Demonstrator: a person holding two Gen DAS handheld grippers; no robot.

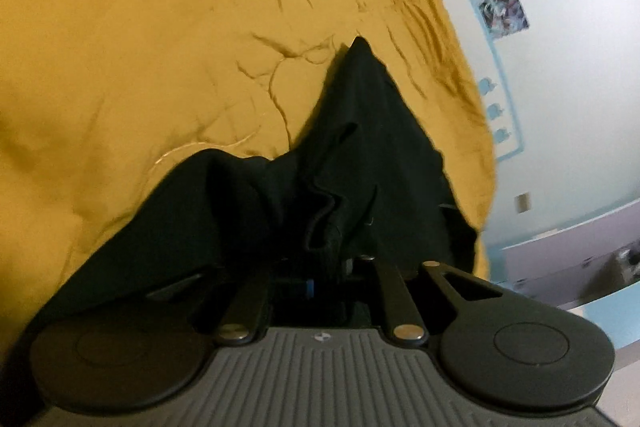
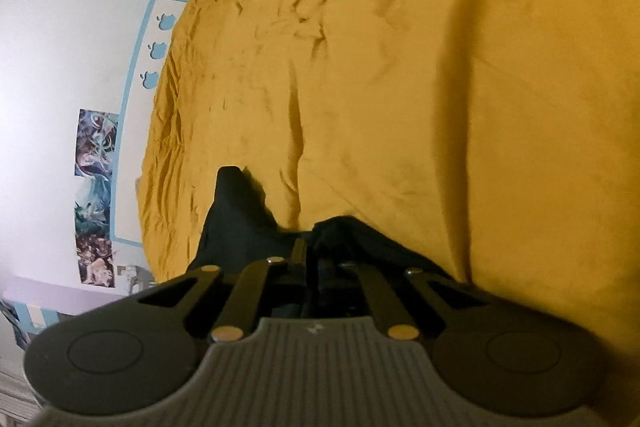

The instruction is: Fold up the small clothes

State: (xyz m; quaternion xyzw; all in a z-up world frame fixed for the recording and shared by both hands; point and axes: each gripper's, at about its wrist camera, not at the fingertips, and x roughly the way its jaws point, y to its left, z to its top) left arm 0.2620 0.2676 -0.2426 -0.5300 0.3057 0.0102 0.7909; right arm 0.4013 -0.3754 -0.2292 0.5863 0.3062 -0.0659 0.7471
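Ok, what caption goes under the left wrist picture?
Left gripper pinching bunched black garment on a yellow bedspread.

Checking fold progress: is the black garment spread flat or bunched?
Bunched. The black garment rises in crumpled folds off the yellow bedspread, gathered at the left claw; not flat.

The yellow bedspread [image 1: 140, 67] lies open and bare (only wrinkled) ahead and to both sides. The bunched black garment [image 1: 360, 147] crowds the near space, and the wall [image 1: 580, 87] closes the bed's far edge.
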